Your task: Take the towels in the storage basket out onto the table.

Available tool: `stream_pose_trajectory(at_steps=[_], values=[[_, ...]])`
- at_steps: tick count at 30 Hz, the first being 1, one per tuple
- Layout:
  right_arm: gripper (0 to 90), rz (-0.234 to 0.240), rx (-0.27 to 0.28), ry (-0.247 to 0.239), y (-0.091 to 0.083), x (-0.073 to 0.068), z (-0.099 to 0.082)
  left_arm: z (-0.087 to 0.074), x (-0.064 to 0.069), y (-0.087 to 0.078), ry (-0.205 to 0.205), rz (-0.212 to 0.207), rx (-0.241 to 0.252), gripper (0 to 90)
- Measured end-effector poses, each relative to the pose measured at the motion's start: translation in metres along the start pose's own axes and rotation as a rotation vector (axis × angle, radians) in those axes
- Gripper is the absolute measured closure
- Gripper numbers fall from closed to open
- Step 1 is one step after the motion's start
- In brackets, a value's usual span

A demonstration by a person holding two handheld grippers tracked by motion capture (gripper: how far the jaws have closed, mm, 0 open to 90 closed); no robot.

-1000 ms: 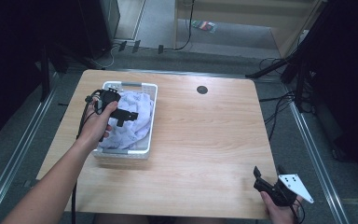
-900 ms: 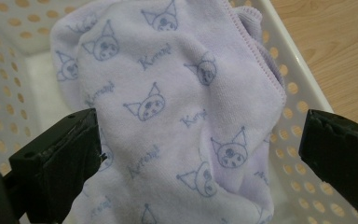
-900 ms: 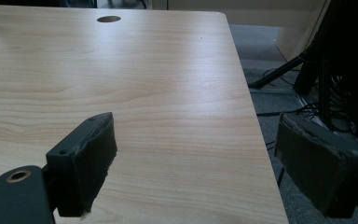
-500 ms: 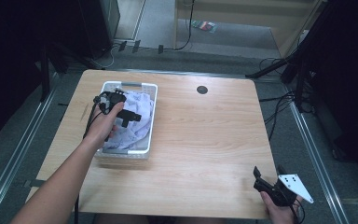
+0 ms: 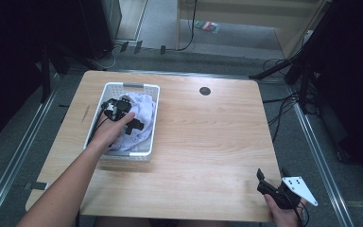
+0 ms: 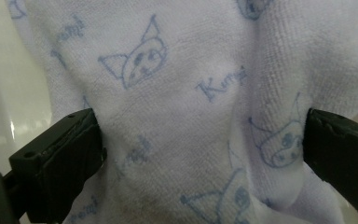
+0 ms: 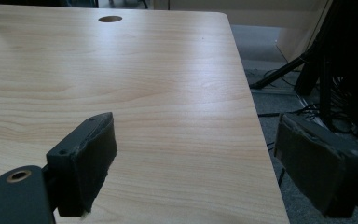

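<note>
A white towel (image 5: pixel 145 105) printed with pale blue cat faces lies bunched in a white plastic basket (image 5: pixel 131 85) on the left of the wooden table. My left gripper (image 5: pixel 133 126) is down inside the basket, pressed into the towel. In the left gripper view the towel (image 6: pixel 191 84) bulges between the two wide-apart jaws of the left gripper (image 6: pixel 200 154), which is open. My right gripper (image 5: pixel 270 178) rests at the table's front right corner, open, with bare wood between its jaws (image 7: pixel 196 149).
The table (image 5: pixel 208 137) has a round cable hole (image 5: pixel 204 91) near its far edge, also in the right gripper view as the cable hole (image 7: pixel 110 19). Cables and dark stands lie on the floor beyond the table's right edge (image 7: pixel 256 116).
My left hand and gripper have shifted slightly toward the near side of the basket and sunk into the towel. The right gripper has stayed still.
</note>
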State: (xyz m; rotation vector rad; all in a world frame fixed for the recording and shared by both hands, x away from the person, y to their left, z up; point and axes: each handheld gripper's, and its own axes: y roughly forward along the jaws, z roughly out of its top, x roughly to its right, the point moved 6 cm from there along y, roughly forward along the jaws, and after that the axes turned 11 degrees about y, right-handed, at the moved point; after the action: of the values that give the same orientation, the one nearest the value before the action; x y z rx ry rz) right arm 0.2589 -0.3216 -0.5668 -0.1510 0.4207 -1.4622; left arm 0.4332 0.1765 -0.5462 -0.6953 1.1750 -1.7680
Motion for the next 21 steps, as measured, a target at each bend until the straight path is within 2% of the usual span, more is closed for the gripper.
stream_pose_trajectory(at_steps=[5,9,11,14,19,21], values=[[13.4,0.003,0.001,-0.001,0.000,0.000,0.000,-0.005,-0.001,0.009,0.020,-0.005,-0.047,0.0],[13.4,0.005,0.003,-0.002,0.000,0.000,0.000,-0.009,0.001,0.016,0.017,-0.011,-0.085,0.0],[13.5,0.005,0.000,-0.002,0.000,0.000,0.000,-0.011,0.002,0.020,0.047,0.024,-0.117,1.0],[13.5,0.004,0.002,-0.002,0.000,0.000,0.000,-0.012,0.004,0.023,0.070,0.071,-0.132,6.1],[13.5,0.005,0.000,-0.001,0.000,0.000,0.000,-0.012,0.003,0.020,0.058,0.070,-0.135,18.5],[13.6,0.004,-0.001,-0.002,0.000,0.000,0.000,-0.013,0.003,0.018,0.062,0.069,-0.136,26.6]])
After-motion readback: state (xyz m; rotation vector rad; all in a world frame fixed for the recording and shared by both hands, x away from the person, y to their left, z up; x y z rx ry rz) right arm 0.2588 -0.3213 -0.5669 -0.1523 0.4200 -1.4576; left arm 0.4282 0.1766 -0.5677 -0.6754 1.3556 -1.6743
